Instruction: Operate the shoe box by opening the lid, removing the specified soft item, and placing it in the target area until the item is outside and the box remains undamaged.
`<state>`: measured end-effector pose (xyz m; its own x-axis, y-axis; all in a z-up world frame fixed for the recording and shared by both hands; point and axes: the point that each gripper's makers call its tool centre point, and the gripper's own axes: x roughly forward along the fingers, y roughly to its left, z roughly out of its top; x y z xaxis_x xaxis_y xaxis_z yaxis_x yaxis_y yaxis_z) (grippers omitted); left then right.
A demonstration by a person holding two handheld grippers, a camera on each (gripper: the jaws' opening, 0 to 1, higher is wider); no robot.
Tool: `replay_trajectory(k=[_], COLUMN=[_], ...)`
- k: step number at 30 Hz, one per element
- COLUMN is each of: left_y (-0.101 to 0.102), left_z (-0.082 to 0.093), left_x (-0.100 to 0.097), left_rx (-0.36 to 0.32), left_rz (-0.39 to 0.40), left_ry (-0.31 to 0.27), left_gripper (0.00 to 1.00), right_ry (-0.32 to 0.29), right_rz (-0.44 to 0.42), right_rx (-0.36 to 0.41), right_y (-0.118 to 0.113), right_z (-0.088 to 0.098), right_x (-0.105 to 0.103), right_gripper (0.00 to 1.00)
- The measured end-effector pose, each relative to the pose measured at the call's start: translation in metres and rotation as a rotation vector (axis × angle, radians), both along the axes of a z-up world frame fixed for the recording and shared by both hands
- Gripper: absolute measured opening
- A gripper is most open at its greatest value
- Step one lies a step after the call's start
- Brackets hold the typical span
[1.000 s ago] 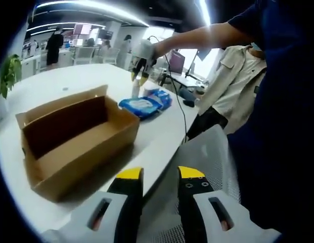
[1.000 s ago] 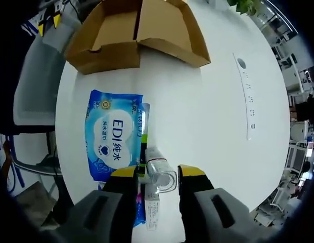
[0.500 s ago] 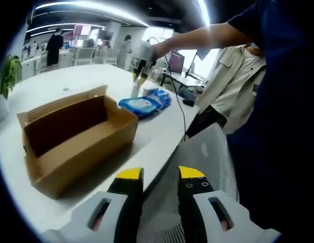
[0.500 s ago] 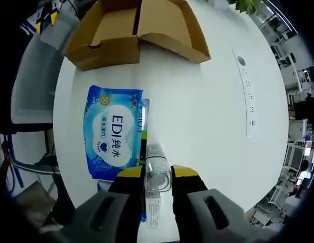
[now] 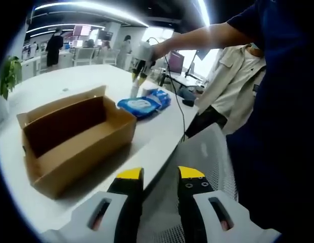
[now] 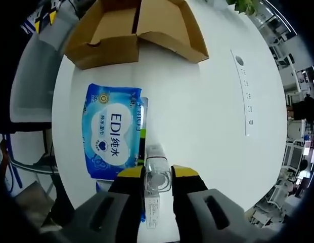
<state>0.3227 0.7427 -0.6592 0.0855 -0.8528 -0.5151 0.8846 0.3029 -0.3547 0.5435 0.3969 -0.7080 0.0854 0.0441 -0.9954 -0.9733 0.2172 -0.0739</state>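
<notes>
box open on the table, right gripper pinching a clear bottle

the white table [image 6: 212,116] is round-edged and carries everything in play. in the left gripper view its near edge curves past a grey mesh chair [image 5: 197,167], with a person's dark blue sleeve and outstretched arm above.

the shoe box [image 5: 76,139] is brown cardboard, lid off or folded back, its inside bare as far as can be seen. in the right gripper view it sits at the far end of the table, flaps spread.

the wet wipes pack [image 6: 112,132] lies flat on the table, outside the box and a little apart from it (blue, soft, with "edi" printed on a white cloud shape). a thin green-and-white tube [image 6: 142,132] lies along its right edge.

the left gripper [image 5: 161,174] hangs off the table's near edge, over the chair, yellow-tipped jaws spread with nothing between them.

the right gripper [image 6: 158,172] has its jaws pressed onto a small clear bottle [image 6: 157,167], which stands beside the corner of the pack. in the left gripper view it is far off beyond the box, by the pack.
</notes>
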Motion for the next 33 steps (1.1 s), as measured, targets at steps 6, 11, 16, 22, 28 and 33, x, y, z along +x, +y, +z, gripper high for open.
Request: replay_trajectory(k=[6, 11, 16, 22, 28, 33], left_y=[-0.001, -0.002, -0.001, 0.000, 0.000, -0.001], left_z=[0.000, 0.000, 0.000, -0.001, -0.001, -0.002], left_x=[-0.001, -0.001, -0.003, -0.003, -0.002, -0.002], left_rx=[-0.003, -0.005, -0.006, -0.005, -0.008, -0.009], left_rz=[0.000, -0.002, -0.004, -0.004, -0.001, -0.001], left_ry=[0.002, -0.001, 0.001, 0.004, 0.006, 0.005], left_gripper=[0.24, 0.24, 0.24, 0.24, 0.24, 0.24], right_ry=[0.000, -0.003, -0.010, -0.017, -0.017, -0.020], right_rz=[-0.004, -0.006, -0.019, -0.029, -0.031, -0.034], right_rx=[0.004, 0.004, 0.007, 0.010, 0.015, 0.015], right_y=[0.000, -0.002, -0.003, -0.003, -0.003, -0.004], right_z=[0.003, 0.005, 0.006, 0.006, 0.007, 0.012], right_x=[-0.001, -0.001, 0.000, 0.003, 0.004, 0.006], right_gripper=[0.22, 0.22, 0.22, 0.23, 0.23, 0.23])
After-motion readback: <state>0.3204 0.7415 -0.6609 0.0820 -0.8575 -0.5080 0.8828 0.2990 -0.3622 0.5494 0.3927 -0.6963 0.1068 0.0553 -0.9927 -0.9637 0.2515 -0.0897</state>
